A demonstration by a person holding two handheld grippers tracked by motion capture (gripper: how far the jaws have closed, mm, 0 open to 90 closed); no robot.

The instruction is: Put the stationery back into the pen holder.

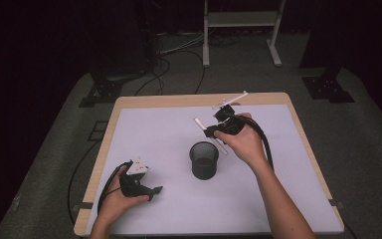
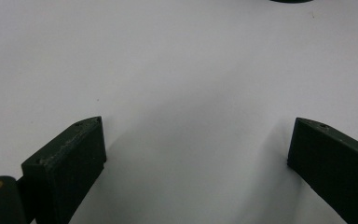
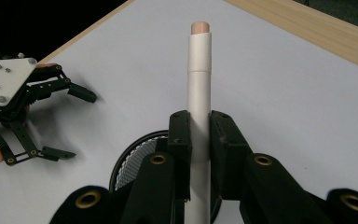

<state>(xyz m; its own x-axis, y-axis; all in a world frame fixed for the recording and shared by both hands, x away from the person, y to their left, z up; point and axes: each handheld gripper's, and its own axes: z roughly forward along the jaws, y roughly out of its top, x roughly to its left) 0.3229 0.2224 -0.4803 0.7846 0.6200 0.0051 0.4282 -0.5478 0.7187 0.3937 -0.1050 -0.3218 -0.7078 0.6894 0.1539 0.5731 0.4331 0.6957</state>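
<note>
A black mesh cup [image 1: 204, 160] stands upright at the middle of the white sheet. Just behind and above it, my right gripper [image 1: 210, 132] is shut on a white pen [image 1: 199, 124] that slants across its jaws. In the right gripper view the pen [image 3: 199, 70] sticks out past the jaws, pinkish tip forward, with the cup's rim [image 3: 133, 158] below them. My left gripper [image 1: 154, 192] rests low at the sheet's front left, open. Its jaws [image 2: 198, 126] stand wide apart over bare sheet. It also appears as the open left gripper [image 3: 77, 125] in the right gripper view.
The white sheet [image 1: 278, 189] covers most of the wooden table [image 1: 179, 99]. A dark arc of the cup's base [image 2: 291, 1] shows at the top edge of the left gripper view. Cables and stand legs [image 1: 206, 45] lie on the floor beyond the table.
</note>
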